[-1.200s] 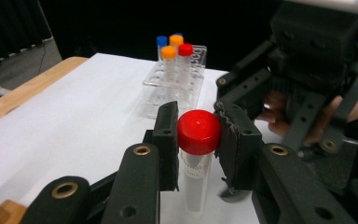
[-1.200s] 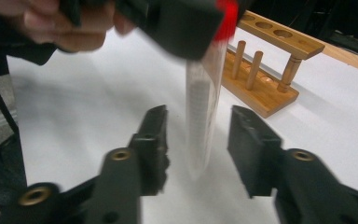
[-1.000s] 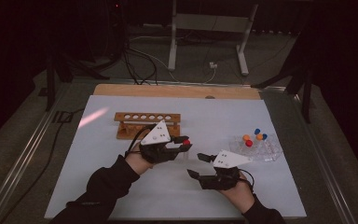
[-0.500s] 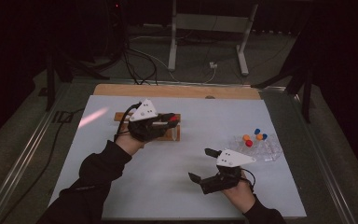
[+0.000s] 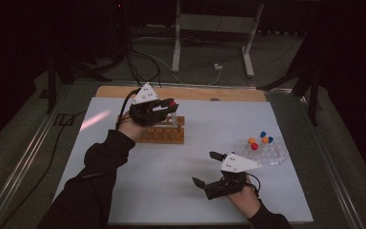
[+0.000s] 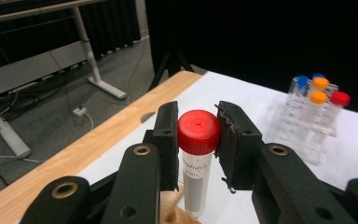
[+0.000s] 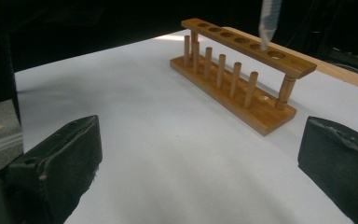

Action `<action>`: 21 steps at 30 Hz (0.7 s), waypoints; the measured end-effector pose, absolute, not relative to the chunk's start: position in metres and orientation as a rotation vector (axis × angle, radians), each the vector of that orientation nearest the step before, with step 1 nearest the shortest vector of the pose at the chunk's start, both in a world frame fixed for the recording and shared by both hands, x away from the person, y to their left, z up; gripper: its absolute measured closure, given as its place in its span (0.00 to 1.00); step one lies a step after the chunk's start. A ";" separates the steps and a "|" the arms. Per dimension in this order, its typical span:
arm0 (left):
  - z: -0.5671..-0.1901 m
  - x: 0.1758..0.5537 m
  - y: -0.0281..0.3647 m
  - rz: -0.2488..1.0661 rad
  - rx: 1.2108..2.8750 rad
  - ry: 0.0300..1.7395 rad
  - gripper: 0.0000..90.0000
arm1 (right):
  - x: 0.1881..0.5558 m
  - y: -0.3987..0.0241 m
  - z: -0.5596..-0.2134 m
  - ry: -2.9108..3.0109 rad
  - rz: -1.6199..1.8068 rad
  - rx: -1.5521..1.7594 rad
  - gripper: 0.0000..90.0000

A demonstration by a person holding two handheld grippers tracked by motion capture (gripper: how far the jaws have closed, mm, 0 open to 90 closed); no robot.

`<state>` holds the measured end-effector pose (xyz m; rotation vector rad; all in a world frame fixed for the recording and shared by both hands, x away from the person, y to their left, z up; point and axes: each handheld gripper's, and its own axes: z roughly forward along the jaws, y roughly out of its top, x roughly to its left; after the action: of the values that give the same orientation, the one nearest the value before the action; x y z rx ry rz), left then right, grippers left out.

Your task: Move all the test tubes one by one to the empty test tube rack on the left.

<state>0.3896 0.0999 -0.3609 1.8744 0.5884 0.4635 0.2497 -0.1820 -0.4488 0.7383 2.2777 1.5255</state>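
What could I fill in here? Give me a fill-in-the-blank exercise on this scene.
1. The left hand-held gripper is shut on a tube with a ____ cap.
2. The tube's tip hangs over the ____ rack.
3. The right hand-held gripper stands ____.
4. The clear rack holds ____ orange-capped tubes.

Missing words: red; wooden; open; two

A white desk (image 5: 171, 181) with a wooden strip (image 5: 190, 93) along its far edge. Near its right side stands a clear rack (image 5: 267, 151) of tubes capped blue, orange and red. Beyond, cables (image 5: 138, 57) trail across the floor beside a grey metal stand (image 5: 209, 28).
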 end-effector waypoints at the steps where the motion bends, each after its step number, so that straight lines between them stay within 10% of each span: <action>1: -0.361 0.392 0.100 0.474 1.880 0.592 0.79 | 0.250 -0.182 -0.449 2.278 1.526 0.738 0.00; 21: -0.396 0.429 0.100 0.506 1.884 0.715 0.79 | 0.251 -0.183 -0.452 2.306 1.527 0.726 0.00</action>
<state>0.4293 0.0999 -0.3963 1.8838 0.7147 0.5060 0.2510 -0.1829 -0.4519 0.7257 2.3064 1.5269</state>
